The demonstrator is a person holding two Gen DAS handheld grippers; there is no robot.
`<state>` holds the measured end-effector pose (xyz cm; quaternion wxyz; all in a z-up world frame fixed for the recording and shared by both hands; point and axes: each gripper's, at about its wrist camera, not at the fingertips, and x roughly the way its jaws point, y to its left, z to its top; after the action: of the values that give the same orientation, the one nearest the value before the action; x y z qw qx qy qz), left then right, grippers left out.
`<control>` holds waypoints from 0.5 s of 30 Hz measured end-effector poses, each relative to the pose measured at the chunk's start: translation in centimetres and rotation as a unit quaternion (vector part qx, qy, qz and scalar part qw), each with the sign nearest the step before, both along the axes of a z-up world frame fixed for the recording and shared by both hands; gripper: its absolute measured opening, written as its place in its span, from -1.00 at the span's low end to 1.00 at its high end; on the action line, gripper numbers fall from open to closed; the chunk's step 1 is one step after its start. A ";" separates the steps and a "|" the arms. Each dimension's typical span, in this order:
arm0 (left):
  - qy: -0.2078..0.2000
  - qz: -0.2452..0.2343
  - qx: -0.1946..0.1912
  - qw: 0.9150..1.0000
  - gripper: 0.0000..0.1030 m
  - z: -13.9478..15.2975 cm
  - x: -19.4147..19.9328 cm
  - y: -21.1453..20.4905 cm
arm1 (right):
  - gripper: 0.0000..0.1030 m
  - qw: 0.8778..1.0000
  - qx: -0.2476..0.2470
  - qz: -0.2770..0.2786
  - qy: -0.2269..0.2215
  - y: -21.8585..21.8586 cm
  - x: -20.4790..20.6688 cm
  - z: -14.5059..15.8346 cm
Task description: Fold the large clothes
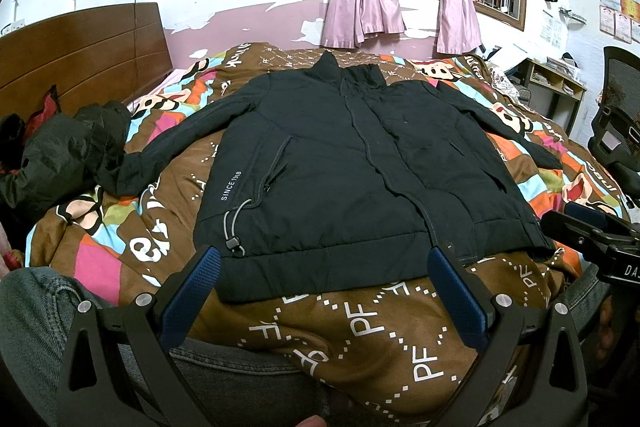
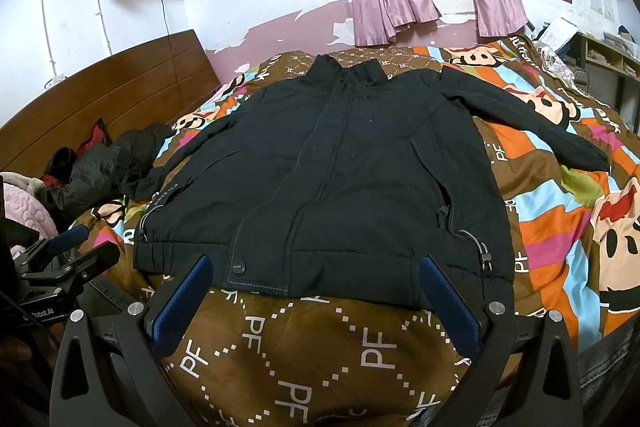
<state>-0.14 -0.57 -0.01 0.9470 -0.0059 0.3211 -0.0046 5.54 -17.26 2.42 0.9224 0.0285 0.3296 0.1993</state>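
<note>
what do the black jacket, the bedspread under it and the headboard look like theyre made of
Black jacket: seems a matte woven synthetic shell, lightly padded, judging by its puffy stitched panels; the hem has elastic cord with toggles.
Bedspread: looks like soft printed cotton or a blend, matte, creased, with cartoon and PF patterns.
Headboard: seems wood or wood veneer, reddish brown with a slight sheen and grooved horizontal panels.

Jacket: matt black cloth, lying smooth. Quilt: soft printed fabric. Headboard: showing glossy wood. Gripper pads: textured blue rubber.

A patterned quilt covers the bed, with a black jacket spread flat on it.
</note>
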 end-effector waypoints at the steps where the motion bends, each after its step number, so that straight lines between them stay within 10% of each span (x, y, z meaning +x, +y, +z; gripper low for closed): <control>1: 0.000 0.000 0.000 1.000 0.97 0.0 0.0 0.1 | 1.00 1.000 0.000 0.000 0.000 0.0 0.0 0.0; 15: 0.001 0.000 0.000 1.000 0.97 0.0 0.0 0.1 | 1.00 1.000 0.002 -0.001 0.002 0.0 -0.1 -0.1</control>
<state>-0.12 -0.52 0.01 0.9469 -0.0063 0.3216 -0.0046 5.41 -17.26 2.37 0.9218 0.0310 0.3311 0.1991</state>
